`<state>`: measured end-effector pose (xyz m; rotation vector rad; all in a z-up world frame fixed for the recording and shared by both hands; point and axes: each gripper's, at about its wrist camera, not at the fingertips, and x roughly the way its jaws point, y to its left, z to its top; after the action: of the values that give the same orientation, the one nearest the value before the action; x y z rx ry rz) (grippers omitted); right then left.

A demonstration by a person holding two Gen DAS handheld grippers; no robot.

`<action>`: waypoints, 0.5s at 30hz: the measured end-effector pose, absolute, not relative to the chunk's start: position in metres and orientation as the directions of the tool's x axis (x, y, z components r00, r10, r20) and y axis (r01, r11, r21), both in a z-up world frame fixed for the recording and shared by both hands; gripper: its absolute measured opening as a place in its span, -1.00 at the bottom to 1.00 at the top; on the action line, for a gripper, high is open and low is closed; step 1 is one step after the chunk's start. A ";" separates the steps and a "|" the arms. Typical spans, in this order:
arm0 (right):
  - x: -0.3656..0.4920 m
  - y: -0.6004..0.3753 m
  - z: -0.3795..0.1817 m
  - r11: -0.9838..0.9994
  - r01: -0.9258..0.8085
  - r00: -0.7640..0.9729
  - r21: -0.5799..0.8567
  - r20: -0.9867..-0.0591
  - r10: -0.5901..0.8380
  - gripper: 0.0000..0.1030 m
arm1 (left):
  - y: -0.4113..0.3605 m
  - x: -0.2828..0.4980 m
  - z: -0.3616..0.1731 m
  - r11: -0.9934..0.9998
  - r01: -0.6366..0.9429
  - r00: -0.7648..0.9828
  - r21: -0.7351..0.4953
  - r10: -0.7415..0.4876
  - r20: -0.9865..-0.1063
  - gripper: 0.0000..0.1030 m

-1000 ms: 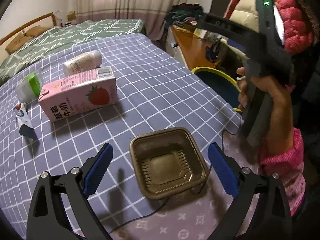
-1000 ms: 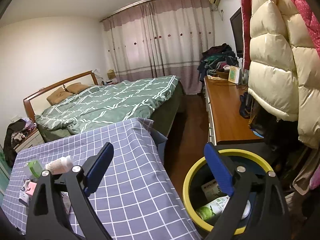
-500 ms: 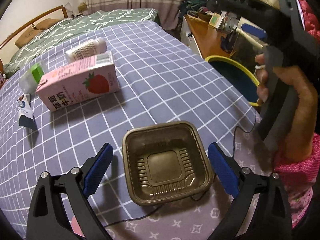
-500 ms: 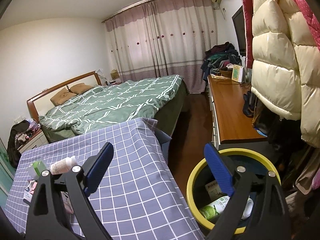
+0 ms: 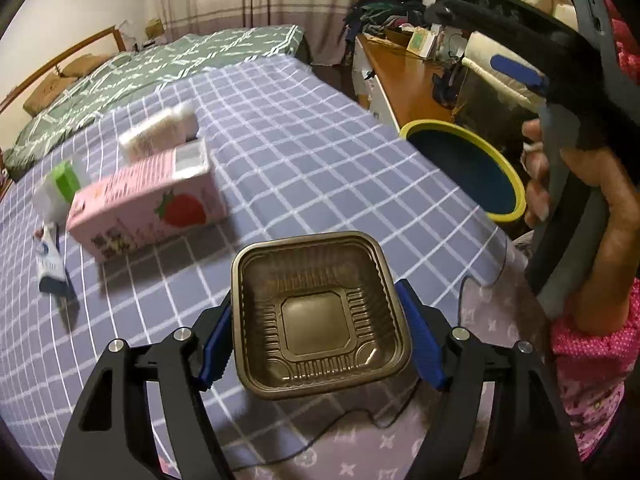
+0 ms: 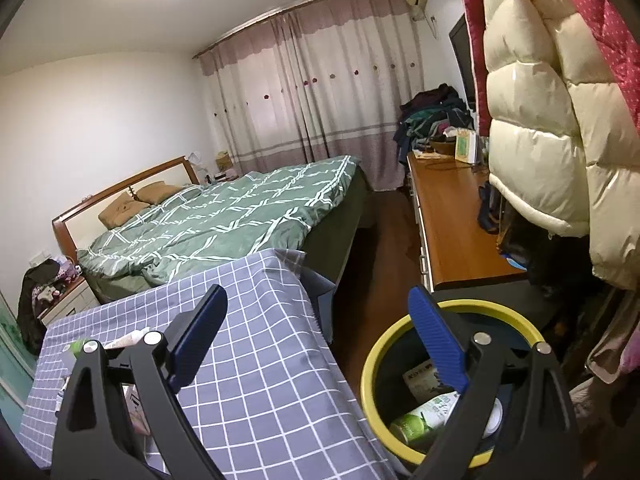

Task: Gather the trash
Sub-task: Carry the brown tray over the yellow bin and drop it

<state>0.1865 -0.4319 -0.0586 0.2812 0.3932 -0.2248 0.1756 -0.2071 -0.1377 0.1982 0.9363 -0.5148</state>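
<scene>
The left tool (image 5: 320, 336) is reaching forward low over the desk (image 5: 320, 152) and its two blue fingers (image 5: 214, 350) are pressing on both sides of a brown plastic tray (image 5: 320, 312), holding it near the front edge. The right tool (image 6: 320, 332) is being held up high by a hand (image 5: 588, 208), pointing across the room. Its fingers are standing wide apart with nothing between them. A yellow bin (image 6: 372, 364) is sitting on the floor just beside the desk, under that tool. A pink milk box (image 5: 148, 204) is lying farther back on the desk.
</scene>
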 end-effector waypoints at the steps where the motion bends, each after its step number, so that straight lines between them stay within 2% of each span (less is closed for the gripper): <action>1: 0.185 -0.435 -0.057 0.937 0.268 0.899 0.224 -0.407 -0.160 0.69 | -0.211 0.178 -0.134 0.857 0.513 0.484 -0.054 -0.340 -0.806 0.42; 7: 0.150 -0.465 -0.046 0.929 0.348 0.880 0.124 -0.384 -0.278 0.69 | -0.251 0.191 -0.120 0.793 0.608 0.458 -0.037 -0.389 -0.799 0.42; 15: 0.086 -0.517 -0.043 0.873 0.482 0.828 0.070 -0.363 -0.428 0.69 | -0.339 0.219 -0.112 0.691 0.720 0.366 -0.073 -0.466 -0.805 0.42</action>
<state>0.0863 -0.5169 -0.0431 0.1610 0.3466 -0.4852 0.2192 -0.3393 -0.1124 0.3152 0.9158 -0.7782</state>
